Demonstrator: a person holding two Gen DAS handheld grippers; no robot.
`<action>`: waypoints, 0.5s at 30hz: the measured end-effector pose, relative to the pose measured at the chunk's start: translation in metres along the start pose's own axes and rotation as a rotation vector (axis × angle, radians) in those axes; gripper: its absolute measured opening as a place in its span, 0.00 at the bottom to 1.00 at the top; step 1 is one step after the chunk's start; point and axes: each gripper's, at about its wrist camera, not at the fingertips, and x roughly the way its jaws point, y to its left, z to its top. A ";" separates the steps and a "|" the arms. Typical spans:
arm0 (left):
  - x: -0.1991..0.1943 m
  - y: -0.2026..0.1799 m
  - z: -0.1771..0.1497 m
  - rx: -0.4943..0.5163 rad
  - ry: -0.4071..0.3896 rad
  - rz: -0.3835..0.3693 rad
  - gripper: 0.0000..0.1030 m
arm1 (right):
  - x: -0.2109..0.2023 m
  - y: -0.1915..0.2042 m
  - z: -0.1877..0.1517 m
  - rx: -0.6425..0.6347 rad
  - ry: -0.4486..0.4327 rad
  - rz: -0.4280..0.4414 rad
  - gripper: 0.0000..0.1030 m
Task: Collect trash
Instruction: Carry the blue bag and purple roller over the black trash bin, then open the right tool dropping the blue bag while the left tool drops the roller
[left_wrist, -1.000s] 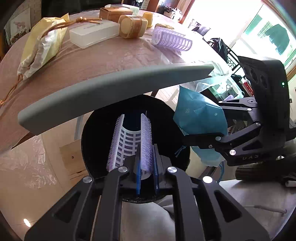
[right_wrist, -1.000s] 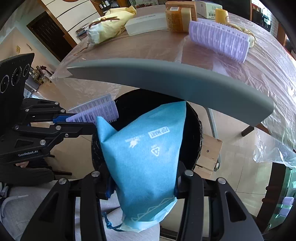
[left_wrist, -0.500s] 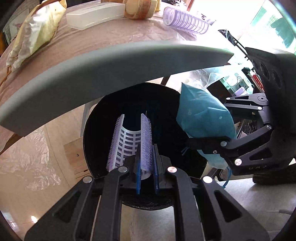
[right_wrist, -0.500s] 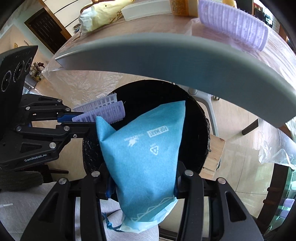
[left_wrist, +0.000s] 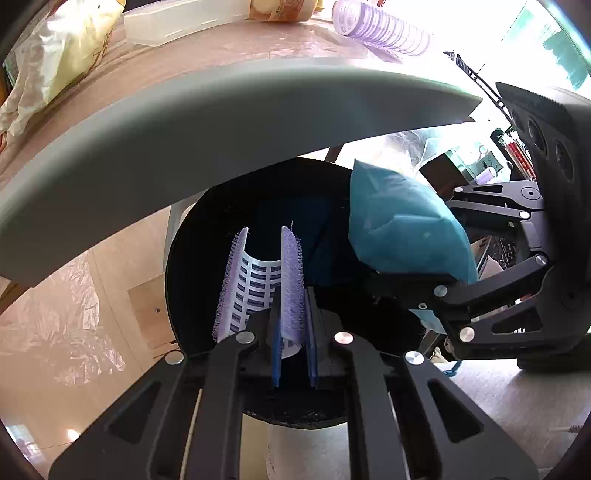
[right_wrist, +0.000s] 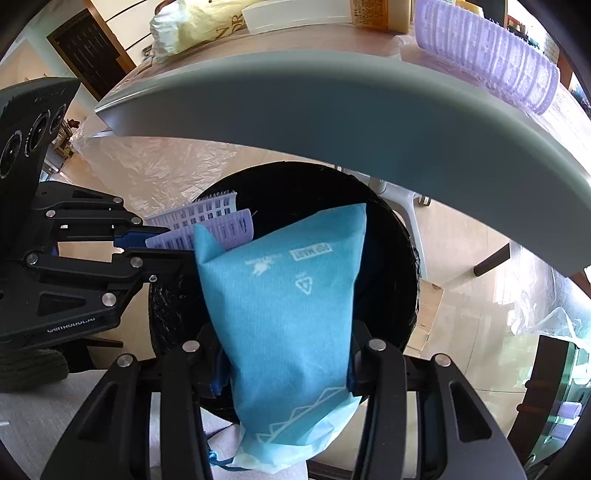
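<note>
A round table with a thick grey edge arches over both views, its top covered in clear plastic film; below it lies a pale tiled floor. Under the table edge stands a bin lined with a black bag, its dark mouth open straight ahead of both claws.

In the left wrist view, far beyond the left gripper and to its left, a yellow-white bag lies on the tabletop, then a white box, then a purple hair roller off to the right. The left gripper is clamped tight on the wall of a split purple hair curler, which stands upright between the blue pads, over the bin's mouth. To its right, the right gripper is closed on a blue pouch with white printed marks, pinching it near its lower end; the pouch's upper part reaches over the bin opening. In the right wrist view the curler sits just left of the pouch, their edges overlapping.
</note>
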 end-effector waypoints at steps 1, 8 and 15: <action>0.000 0.000 0.000 0.002 0.001 0.000 0.12 | 0.001 0.003 0.002 0.001 0.001 -0.004 0.43; 0.001 0.000 0.002 0.008 0.000 -0.001 0.12 | 0.005 0.004 0.005 0.013 0.002 -0.011 0.43; 0.000 0.000 0.004 0.023 -0.012 -0.018 0.13 | 0.006 0.007 0.010 0.022 -0.007 -0.017 0.45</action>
